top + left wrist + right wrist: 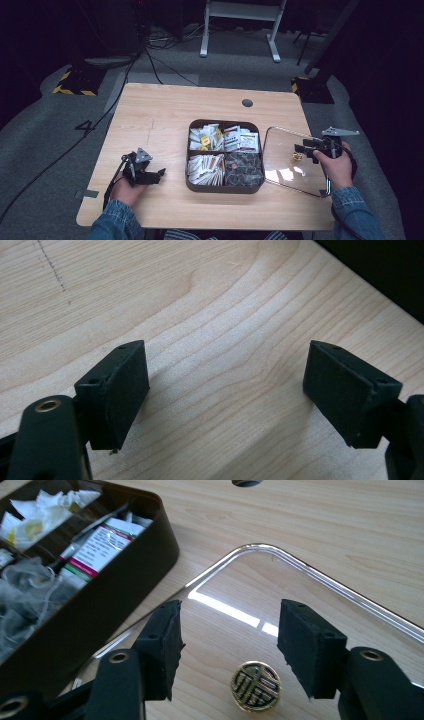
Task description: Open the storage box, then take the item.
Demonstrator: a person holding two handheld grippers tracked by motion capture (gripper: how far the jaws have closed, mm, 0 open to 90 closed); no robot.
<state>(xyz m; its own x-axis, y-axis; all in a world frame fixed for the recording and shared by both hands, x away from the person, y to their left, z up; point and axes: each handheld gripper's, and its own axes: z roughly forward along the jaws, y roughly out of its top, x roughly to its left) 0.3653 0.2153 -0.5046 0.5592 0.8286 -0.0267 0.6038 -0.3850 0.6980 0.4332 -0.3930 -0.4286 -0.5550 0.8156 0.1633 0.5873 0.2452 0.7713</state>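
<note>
Contents of the brown compartment box [225, 188] are only partly legible: from the high view the upper two sections hold white, yellow and red-printed sachets [241, 138], the lower left a stack of pale paper sticks [205, 168], and the lower right dark wrapped pieces too small to name. In the right gripper view the box [125, 585] is cut off at the left edge, and mesh tea bags [25, 587] blur in the near section beside a packet with a magenta stripe [97, 545].

The box sits at the middle of the wooden table [155, 120]. Just to its right lies a clear lid [290, 167], flat on the table, its rounded edge catching bright reflections. A round gold knob [255, 685] with a fretwork pattern sits on the lid [300, 595].

The right gripper [305, 148] hangs over the lid, jaws parted to a middling gap on either side of the knob, touching nothing [227, 640]. The left gripper [159, 173] rests low near the table's front left, jaws spread wide over bare wood grain [225, 385].
</note>
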